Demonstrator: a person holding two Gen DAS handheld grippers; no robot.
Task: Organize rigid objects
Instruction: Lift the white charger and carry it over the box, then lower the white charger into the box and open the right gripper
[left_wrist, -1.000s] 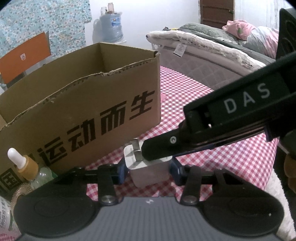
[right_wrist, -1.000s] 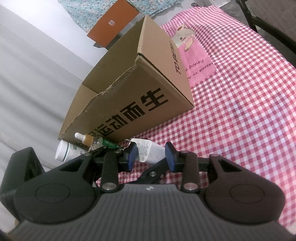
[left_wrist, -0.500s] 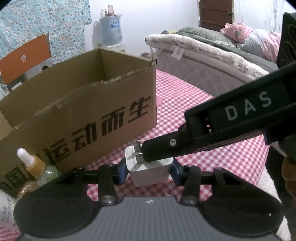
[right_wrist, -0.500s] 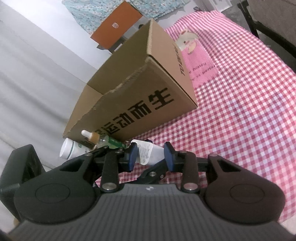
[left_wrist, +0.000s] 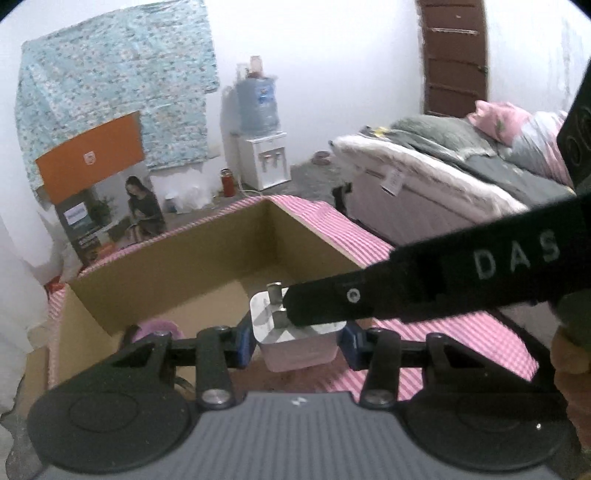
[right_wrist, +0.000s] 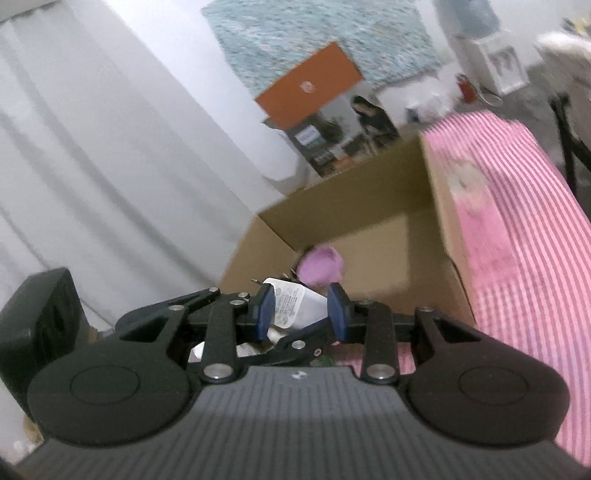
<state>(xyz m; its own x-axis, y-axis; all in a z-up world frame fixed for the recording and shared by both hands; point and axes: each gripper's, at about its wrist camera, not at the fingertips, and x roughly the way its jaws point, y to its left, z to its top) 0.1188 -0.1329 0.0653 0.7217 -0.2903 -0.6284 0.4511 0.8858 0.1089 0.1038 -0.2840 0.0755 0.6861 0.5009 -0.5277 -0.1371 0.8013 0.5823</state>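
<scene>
Underfoot, so to speak: pink-and-white checked tablecloth covering the table, streaked by blur. Open cardboard box standing on it, a purple thing lying inside near one corner. Beyond the table edge, white walls, a pale curtain at the left, a blue patterned cloth hung up, an orange-topped carton leaning below it, a water dispenser, a brown door and an unmade bed.

Left gripper clamped on a white charger, prongs up, raised above the near rim of the box. Right gripper pinching the same charger from the other side, blue pads pressed to its labelled face.
</scene>
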